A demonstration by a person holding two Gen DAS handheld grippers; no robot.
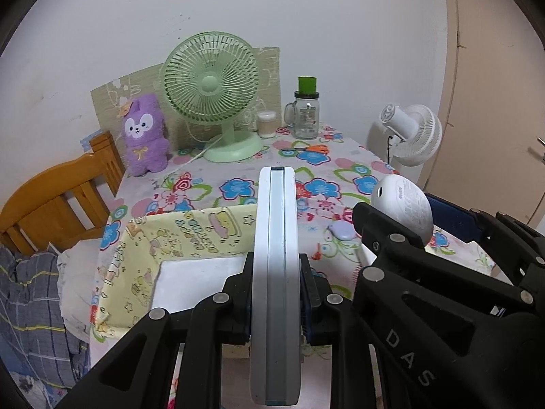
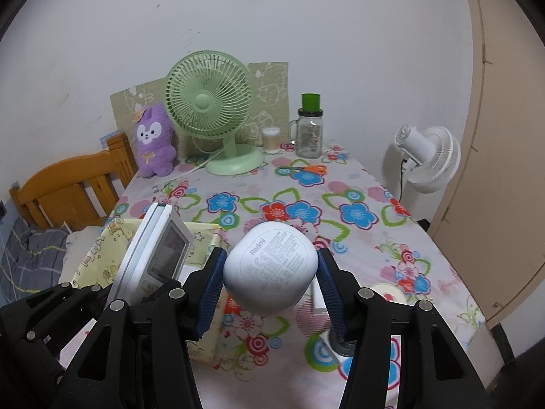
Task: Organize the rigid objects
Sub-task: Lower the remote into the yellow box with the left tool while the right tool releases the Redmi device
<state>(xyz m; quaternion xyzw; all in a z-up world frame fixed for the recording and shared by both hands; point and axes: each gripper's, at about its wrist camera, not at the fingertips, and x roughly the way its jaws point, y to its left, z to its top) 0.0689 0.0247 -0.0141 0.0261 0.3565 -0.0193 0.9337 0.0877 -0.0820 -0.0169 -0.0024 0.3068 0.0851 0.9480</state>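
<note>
My left fingers (image 1: 276,301) clamp a white remote (image 1: 274,272) edge-up; my right fingers (image 2: 269,284) grip a white earbud case (image 2: 270,269), both above the floral counter (image 2: 357,238), yellow box (image 1: 143,255) just left.

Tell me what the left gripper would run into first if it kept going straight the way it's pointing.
Probably the flowered tablecloth just past the yellow fabric box. The left gripper, shut on the remote, angles downward; the green fan stands farther along that line, though depth is hard to judge.
</note>
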